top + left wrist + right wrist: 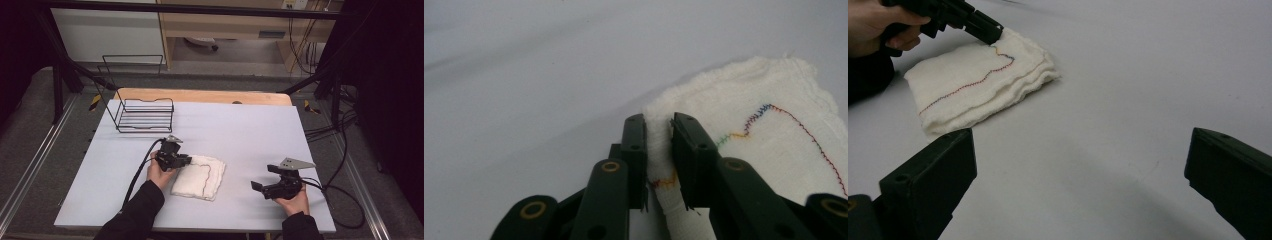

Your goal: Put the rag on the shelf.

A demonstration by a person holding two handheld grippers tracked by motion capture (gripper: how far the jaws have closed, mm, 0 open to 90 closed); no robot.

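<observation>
The folded white cotton cloth with multicoloured zigzag stitching [199, 176] lies flat on the pale grey table [250, 130], near its front middle. The left gripper [659, 150] pinches the cloth's corner edge between its jaws, the fabric bunched there, apparently to lift or unfold a layer. The right gripper [1080, 175] waits well apart, jaws spread wide and empty. A black wire rack [145, 114] stands at the far left.

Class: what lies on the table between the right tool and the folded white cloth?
Nothing: bare table separates the right tool from the cloth, seen in the right gripper view.
</observation>
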